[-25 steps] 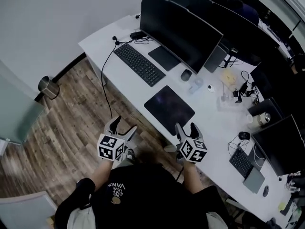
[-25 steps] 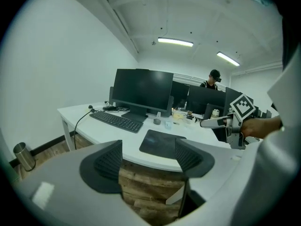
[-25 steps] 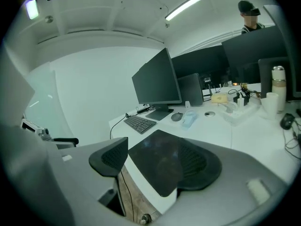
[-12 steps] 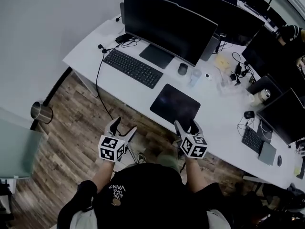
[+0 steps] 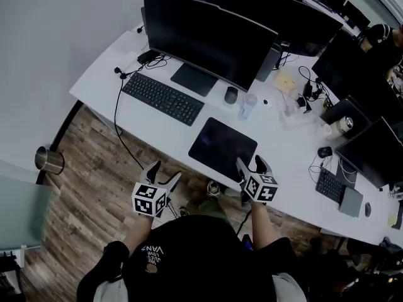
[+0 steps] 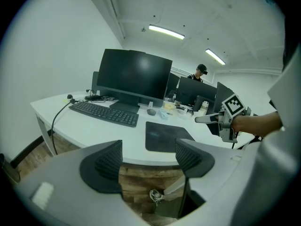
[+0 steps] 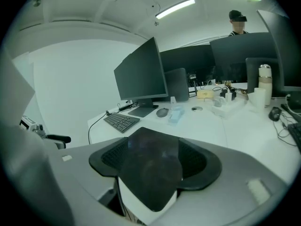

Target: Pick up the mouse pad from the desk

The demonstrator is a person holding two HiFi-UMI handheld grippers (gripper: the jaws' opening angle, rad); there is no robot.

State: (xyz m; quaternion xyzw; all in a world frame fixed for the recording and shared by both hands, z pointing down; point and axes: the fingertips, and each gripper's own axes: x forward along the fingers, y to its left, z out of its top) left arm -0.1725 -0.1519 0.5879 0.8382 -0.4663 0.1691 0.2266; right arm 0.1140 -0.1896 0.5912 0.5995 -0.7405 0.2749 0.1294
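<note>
The dark mouse pad (image 5: 222,148) lies flat near the front edge of the white desk (image 5: 157,128), in front of the big monitor. My right gripper (image 5: 250,163) is open at the pad's near right corner. In the right gripper view that corner (image 7: 149,166) shows between the spread jaws, apart from both pads. My left gripper (image 5: 165,172) hangs open over the wooden floor, short of the desk edge, with nothing in it. From the left gripper view (image 6: 148,159) the mouse pad (image 6: 164,136) lies ahead and the right gripper (image 6: 202,120) shows at the right.
A black keyboard (image 5: 162,97) lies left of the pad, with a mouse (image 5: 231,94) and a clear bottle (image 5: 247,107) behind it. The monitor (image 5: 208,39) stands at the back. Cables, cups and more screens crowd the desk's right end. A metal bin (image 5: 46,160) stands on the floor.
The view has drawn nearer to the desk. My right gripper has moved forward from short of the desk to the pad's near edge. The left gripper stays over the floor.
</note>
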